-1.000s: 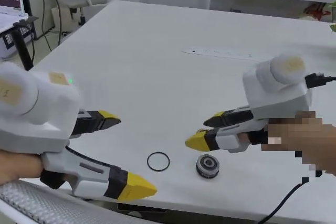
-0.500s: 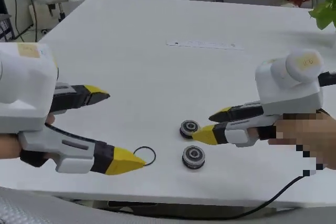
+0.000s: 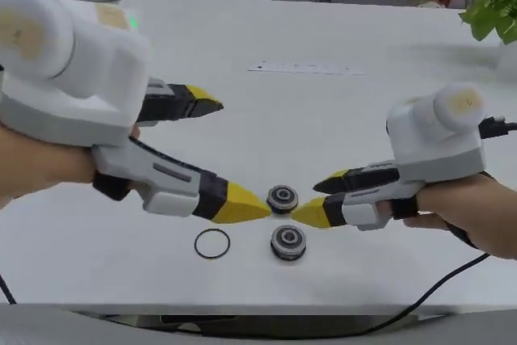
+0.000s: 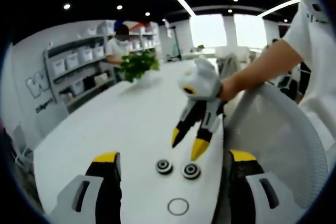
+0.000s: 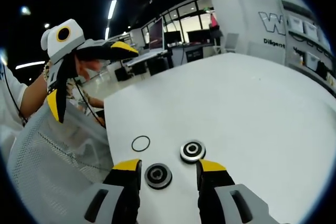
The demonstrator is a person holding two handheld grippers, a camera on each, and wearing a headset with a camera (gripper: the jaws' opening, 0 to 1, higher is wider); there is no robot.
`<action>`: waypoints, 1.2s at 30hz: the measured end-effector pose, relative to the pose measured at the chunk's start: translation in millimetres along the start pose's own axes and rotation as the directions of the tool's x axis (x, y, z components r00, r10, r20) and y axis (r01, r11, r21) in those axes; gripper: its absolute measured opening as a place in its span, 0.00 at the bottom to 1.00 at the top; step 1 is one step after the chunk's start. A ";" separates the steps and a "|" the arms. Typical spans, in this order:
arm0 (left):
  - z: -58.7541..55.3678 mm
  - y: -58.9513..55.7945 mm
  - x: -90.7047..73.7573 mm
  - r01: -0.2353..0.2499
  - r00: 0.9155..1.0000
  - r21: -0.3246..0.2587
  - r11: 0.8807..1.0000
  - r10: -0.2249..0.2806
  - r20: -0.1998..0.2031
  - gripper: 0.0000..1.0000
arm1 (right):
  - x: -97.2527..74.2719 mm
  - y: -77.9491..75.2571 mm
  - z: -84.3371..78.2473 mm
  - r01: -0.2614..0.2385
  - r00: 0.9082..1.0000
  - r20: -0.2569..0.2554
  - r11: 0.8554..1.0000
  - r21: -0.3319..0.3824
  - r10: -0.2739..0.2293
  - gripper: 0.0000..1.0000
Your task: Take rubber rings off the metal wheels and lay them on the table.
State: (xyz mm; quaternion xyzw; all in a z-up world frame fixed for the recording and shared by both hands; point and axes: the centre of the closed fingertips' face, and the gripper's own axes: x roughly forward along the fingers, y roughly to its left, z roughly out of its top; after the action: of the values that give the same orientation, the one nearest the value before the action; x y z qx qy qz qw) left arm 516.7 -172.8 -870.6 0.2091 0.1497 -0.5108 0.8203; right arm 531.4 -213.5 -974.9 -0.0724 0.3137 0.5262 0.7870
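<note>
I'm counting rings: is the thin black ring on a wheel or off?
Off. The rubber ring lies flat on the table, apart from the near wheel and the far wheel.

Far wheel (image 3: 284, 197) partly behind fingers (image 3: 236, 203)

far wheel (image 3: 283, 198) flat | near wheel (image 3: 288, 241) flat, maybe ringed | loose ring (image 3: 212, 243) beside

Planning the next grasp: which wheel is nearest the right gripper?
The front wheel, nearer the table edge, framed by the jaws of the right gripper; the rear wheel lies farther out.
</note>
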 end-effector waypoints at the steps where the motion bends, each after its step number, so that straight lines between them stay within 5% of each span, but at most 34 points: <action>1: 0.5 -0.1 4.7 0.006 1.000 0.018 1.000 -0.006 -0.007 0.85 | 0.2 0.0 -2.2 -0.002 1.000 -0.006 1.000 0.005 0.002 0.40; 3: 2.4 -1.7 16.5 0.025 1.000 0.036 0.999 -0.025 -0.009 0.83 | -0.5 3.6 -12.3 -0.019 0.998 -0.054 1.000 0.019 0.020 0.39; 8: -3.2 -3.6 41.2 0.050 0.999 0.022 0.998 -0.050 -0.009 0.75 | 1.1 7.0 -18.2 -0.034 0.997 -0.075 0.999 -0.008 0.034 0.39; 11: -14.5 -8.3 56.4 0.062 0.998 -0.023 0.998 -0.062 0.002 0.71 | 2.3 6.1 -23.0 -0.039 0.995 -0.097 0.999 -0.020 0.037 0.39; 15: -41.3 -19.1 70.3 0.085 0.995 -0.055 0.995 -0.087 -0.039 0.65 | 3.3 7.2 -26.1 -0.047 0.993 -0.110 0.999 -0.025 0.044 0.38; 22: -65.0 -23.1 78.1 0.078 0.995 -0.111 0.991 -0.085 -0.059 0.55 | 9.2 12.3 -39.4 -0.066 0.985 -0.160 0.997 -0.049 0.057 0.38; 31: -72.7 -23.9 84.1 0.057 0.996 -0.140 0.988 -0.065 -0.054 0.42 | 14.3 17.3 -46.9 -0.078 0.980 -0.188 0.994 -0.077 0.063 0.35; 36: -82.5 -33.7 86.9 0.086 0.991 -0.117 0.989 -0.097 -0.087 0.36 | 18.4 18.5 -50.4 -0.078 0.977 -0.203 0.993 -0.089 0.058 0.33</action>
State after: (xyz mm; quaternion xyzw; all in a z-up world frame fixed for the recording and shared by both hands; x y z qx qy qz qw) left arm 521.3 -212.5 -988.5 0.1788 0.2258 -0.5284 0.7987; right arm 498.8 -213.4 -1021.3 -0.1519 0.3678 0.5574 0.7287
